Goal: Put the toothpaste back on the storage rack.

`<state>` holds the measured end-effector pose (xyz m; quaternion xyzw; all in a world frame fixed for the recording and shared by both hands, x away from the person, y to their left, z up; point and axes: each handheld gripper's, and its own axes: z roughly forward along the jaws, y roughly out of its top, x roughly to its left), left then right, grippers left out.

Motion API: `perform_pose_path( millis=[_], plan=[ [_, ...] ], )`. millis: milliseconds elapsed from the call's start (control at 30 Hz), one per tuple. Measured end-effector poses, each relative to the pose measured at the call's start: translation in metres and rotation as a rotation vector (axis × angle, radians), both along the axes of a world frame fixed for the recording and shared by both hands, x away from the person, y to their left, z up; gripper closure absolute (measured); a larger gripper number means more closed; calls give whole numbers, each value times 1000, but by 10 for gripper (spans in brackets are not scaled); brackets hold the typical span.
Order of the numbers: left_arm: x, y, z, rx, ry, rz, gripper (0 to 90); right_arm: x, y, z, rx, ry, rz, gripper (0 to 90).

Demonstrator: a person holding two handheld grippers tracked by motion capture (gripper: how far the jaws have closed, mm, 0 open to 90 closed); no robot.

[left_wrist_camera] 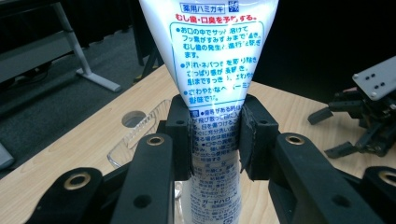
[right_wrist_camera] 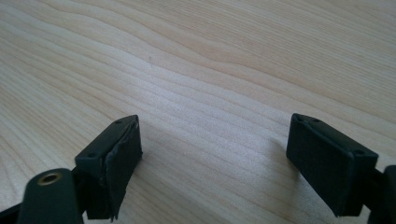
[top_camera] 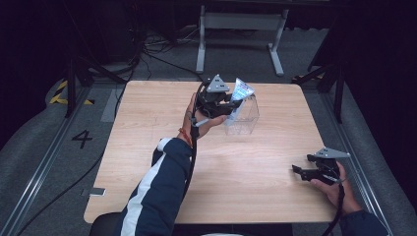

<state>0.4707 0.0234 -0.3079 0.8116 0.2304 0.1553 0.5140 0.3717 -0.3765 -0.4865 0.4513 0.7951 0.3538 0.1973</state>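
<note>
We have the toothpaste tube [left_wrist_camera: 215, 70] clamped in our left claw [left_wrist_camera: 215, 140], the two pads pressed against its sides at the narrower part, with the wide crimped end standing up above the jaws. In the high view the left claw [top_camera: 223, 103] holds the tube [top_camera: 241, 92] at the top of the clear plastic box [top_camera: 244, 120], which stands on the counter [top_camera: 147, 147] toward its far side. The tube's lower end points down at the box; whether it has reached the inside or the bottom we cannot tell, since the claw and hand cover that part. In the left gripper view a clear rim [left_wrist_camera: 140, 135] shows below and behind the jaws, which suggests the tube sits just over the opening.

Our right claw [top_camera: 301, 172] rests well away from the box, near the counter's right edge on our side. Its jaws stand apart and hold nothing, with bare wood between the two pads [right_wrist_camera: 116, 154].

We judge the step in hand to be placing the tube into the box. The next move calls for lowering the left claw straight down, keeping the tube upright so it clears the box wall, then spreading the jaws once the tube is supported. The light box may shift if nudged; the idle right claw could steady it.
</note>
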Motion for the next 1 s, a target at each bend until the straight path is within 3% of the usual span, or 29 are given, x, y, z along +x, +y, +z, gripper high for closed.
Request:
perform_pose_path(
  millis=[367,800,1000],
  plan=[
    [20,-12,-4,-39,4,22,695,0,0,0,2,1,0,181],
    [36,-32,-10,-24,-7,6,694,0,0,0,0,-1,2,181],
    [44,-34,-17,-39,-5,29,694,0,0,0,1,0,3,181]
  ],
)
